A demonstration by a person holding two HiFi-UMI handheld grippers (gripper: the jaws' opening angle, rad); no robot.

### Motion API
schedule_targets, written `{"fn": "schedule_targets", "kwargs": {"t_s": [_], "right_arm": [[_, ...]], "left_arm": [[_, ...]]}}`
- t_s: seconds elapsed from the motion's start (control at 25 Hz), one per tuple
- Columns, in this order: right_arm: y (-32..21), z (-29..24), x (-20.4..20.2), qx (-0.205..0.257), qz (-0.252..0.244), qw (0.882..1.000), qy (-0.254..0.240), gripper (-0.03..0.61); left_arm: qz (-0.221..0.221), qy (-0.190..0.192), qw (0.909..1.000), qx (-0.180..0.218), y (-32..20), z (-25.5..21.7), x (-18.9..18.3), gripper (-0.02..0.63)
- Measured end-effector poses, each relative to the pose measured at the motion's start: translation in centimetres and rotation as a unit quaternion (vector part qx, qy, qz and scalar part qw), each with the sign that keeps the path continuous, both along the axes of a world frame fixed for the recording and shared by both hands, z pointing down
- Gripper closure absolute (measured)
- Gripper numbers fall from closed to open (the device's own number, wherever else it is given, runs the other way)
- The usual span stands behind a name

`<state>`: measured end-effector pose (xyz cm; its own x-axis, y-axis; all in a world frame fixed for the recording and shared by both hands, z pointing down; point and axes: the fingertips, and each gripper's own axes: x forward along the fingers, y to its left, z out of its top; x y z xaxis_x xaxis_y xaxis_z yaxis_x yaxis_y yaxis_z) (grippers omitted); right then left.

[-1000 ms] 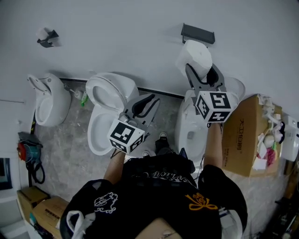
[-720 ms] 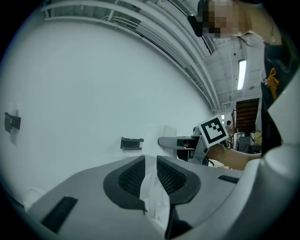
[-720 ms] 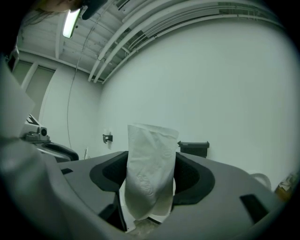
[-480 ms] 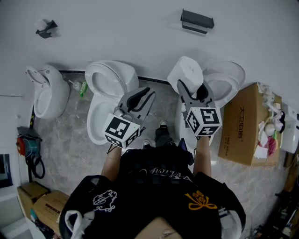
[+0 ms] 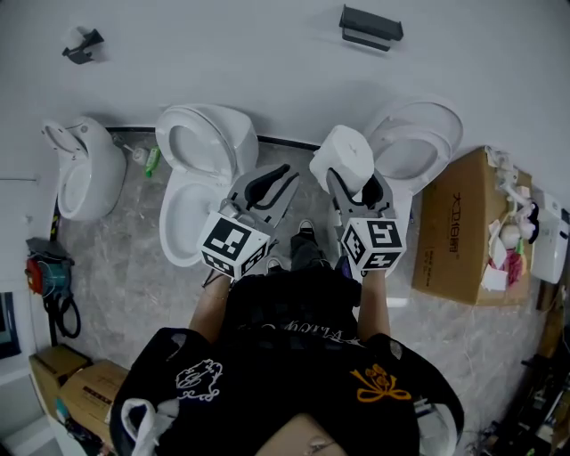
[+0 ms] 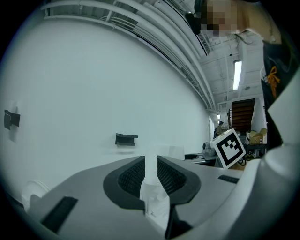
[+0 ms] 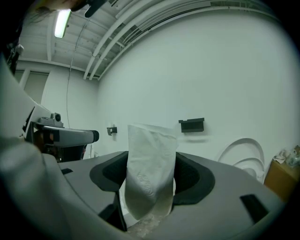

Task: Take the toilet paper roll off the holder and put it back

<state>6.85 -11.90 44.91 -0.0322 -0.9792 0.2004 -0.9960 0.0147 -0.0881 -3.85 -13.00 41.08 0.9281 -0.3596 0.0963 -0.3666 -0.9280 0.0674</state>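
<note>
Right gripper view: toilet paper roll (image 7: 151,178) tight between right gripper (image 7: 150,157) fingers (image 7: 193,177).

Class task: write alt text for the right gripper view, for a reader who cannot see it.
A white toilet paper roll stands clamped between the right gripper's two dark fingers, filling the middle of the view. Behind it is a plain white wall with an empty dark holder mounted on it.

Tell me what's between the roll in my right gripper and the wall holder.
Only bare white wall between the toilet paper roll and the holder; head view and right gripper view both show it.
</note>
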Motion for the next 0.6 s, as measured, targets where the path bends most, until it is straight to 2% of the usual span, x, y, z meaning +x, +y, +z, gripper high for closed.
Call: {"fn": "schedule_targets", "kwargs": {"t_s": [0.32,0.6], "right_arm": [[0.7,0.9,0.2,-0.009,0.01,1.0,-0.002,0.285],[-0.4,-1.2,1.1,0.004,0.011,1.0,0.012,0.285]], "left_arm": [[0.011,-0.001,0.9999,0.001,0.7,0.1,0.2,0.54],[0.007,0.005,1.0,-0.003,-0.4,0.0,0.2,0.54]]}}
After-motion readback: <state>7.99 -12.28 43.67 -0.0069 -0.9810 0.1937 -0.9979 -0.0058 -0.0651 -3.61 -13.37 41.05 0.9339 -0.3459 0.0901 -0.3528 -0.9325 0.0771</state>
